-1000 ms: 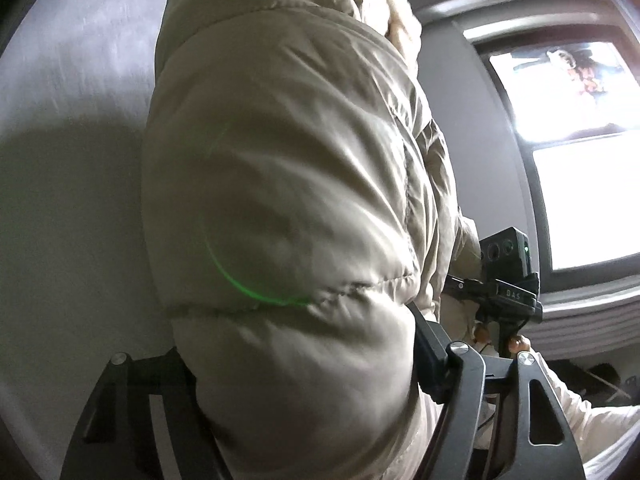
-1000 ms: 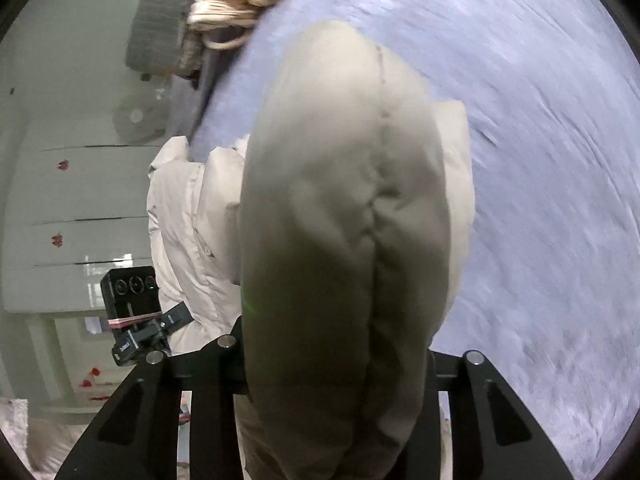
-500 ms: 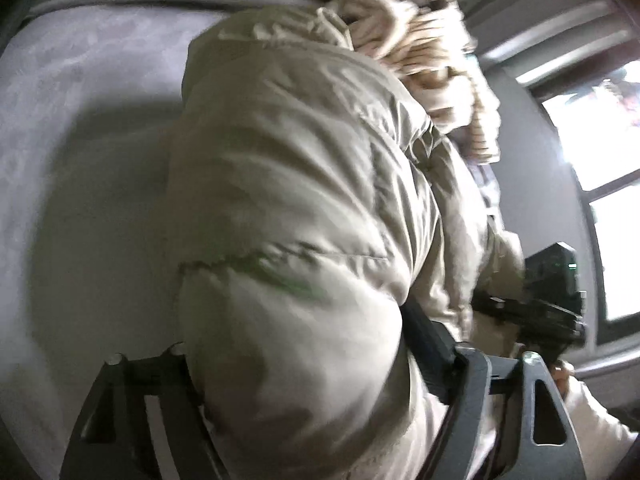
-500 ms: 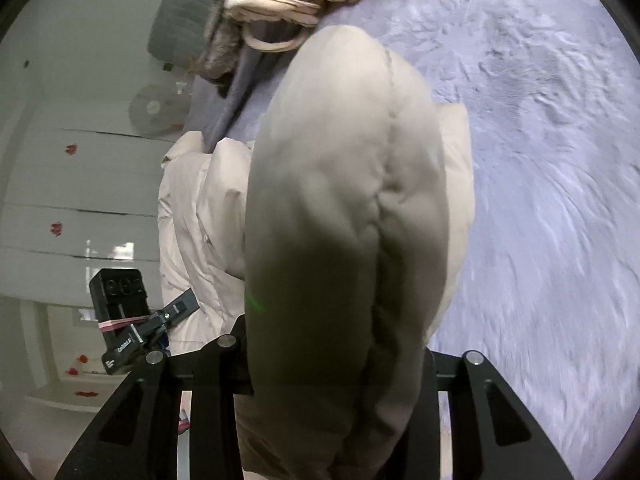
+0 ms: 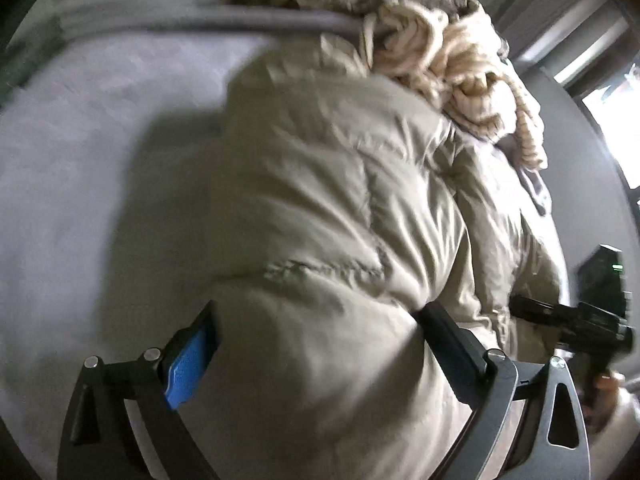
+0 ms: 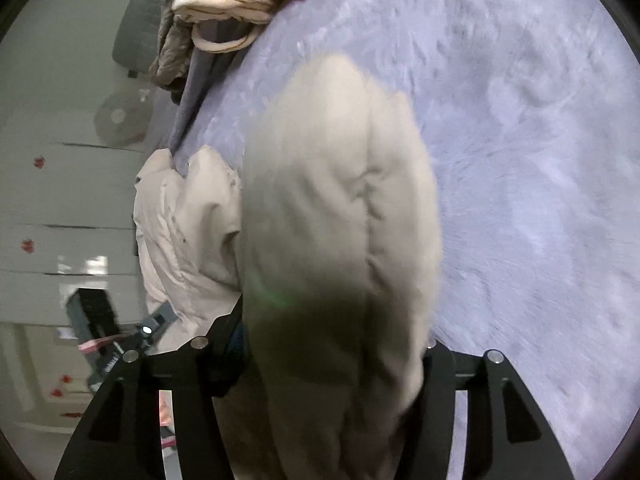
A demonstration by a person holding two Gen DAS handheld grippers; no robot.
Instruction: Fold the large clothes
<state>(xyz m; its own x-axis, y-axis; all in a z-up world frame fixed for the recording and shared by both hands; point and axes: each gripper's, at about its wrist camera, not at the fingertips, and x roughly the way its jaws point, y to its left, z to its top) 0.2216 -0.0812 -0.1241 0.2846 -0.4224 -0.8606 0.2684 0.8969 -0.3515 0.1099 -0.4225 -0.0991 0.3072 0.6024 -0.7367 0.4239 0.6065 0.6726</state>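
Left tool (image 5: pixel 316 344): angled steeply down; jaws have just been opening, spread wide, blue pad clear of the puffer jacket (image 5: pixel 340 200) bulging between them.
Right tool (image 6: pixel 332 364): tilted down; jaws have just been opening, jacket fold between them; contact unclear.
Jacket: one, beige, on the grey bed (image 6: pixel 520 160).
Far edge: one cream knit pile (image 5: pixel 452 80).

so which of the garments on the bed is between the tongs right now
The puffy beige quilted jacket. It fills the gap of the left tongs and right tongs; the cream chunky-knit sweater lies beyond it on the grey bed cover, untouched.
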